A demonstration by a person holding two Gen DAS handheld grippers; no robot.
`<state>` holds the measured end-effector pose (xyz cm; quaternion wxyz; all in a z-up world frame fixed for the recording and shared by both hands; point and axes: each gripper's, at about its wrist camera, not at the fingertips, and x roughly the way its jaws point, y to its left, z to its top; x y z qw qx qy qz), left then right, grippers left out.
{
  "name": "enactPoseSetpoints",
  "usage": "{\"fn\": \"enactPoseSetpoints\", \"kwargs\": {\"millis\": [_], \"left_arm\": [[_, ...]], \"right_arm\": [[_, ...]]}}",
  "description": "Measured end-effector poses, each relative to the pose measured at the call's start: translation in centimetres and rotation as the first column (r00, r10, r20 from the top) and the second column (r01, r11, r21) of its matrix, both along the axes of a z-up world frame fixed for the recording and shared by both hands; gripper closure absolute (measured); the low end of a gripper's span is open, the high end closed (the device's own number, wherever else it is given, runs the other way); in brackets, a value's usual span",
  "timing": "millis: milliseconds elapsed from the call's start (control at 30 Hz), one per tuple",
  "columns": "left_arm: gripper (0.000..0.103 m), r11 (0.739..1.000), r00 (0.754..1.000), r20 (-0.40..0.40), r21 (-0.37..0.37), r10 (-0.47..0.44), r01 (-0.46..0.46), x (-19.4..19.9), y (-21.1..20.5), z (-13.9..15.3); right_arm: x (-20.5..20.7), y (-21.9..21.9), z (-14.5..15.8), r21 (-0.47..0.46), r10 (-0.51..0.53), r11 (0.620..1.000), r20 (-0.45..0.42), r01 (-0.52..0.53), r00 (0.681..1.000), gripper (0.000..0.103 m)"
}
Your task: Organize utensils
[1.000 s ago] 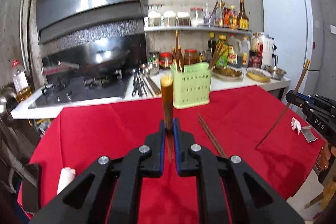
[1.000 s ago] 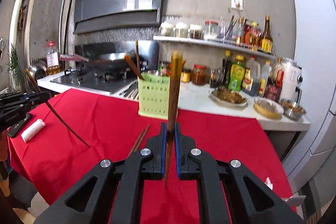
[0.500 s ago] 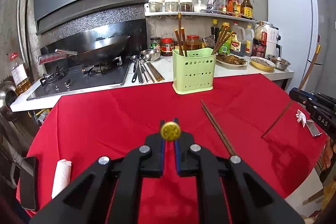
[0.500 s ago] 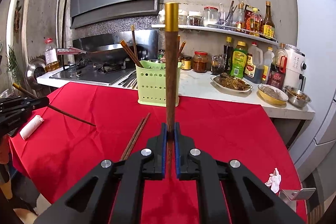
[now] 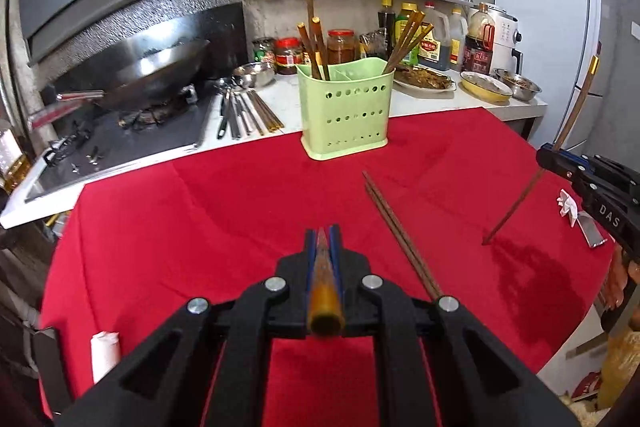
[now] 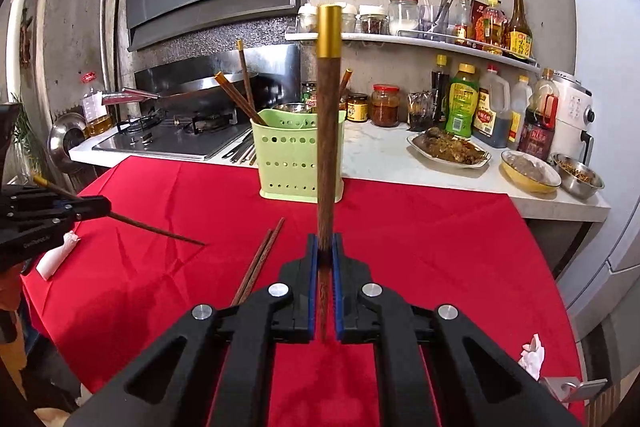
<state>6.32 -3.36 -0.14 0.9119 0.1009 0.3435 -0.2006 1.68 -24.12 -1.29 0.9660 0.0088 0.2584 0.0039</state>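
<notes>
Chopstick (image 5: 325, 283) in the left tongs (image 5: 324, 247) has tipped gilt end toward the camera, tip now forward toward the caddy (image 5: 345, 115); right tongs (image 6: 325, 259) clamp theirs upright (image 6: 328, 131), ready for insertion.

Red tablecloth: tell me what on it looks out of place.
Two loose chopsticks lie flat on the red tablecloth, outside the green holder where the others stand. A crumpled white tissue lies near the right edge. The left gripper and right gripper each clamp one chopstick.
</notes>
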Motion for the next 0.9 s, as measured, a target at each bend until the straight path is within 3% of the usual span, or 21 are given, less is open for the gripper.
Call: {"fn": "enactPoseSetpoints", "kwargs": {"millis": [300, 567, 900], "left_arm": [[0.096, 0.999, 0.994, 0.104, -0.041, -0.03, 0.034, 0.5, -0.2, 3.0], [0.096, 0.996, 0.983, 0.177, -0.07, -0.043, 0.057, 4.2, -2.3, 9.1], [0.096, 0.997, 0.992, 0.097, 0.001, -0.078, 0.078, 10.6, -6.6, 11.3]], "right_arm": [[1.5, -0.7, 2.6, 0.006, 0.02, 1.0, 0.09, -0.02, 0.996, 0.096], [6.8, -0.7, 7.9, -0.045, 0.056, 0.998, 0.207, -0.047, 0.977, 0.096], [14.0, -0.9, 9.8, -0.088, 0.064, 0.995, 0.194, -0.048, 0.979, 0.096]]}}
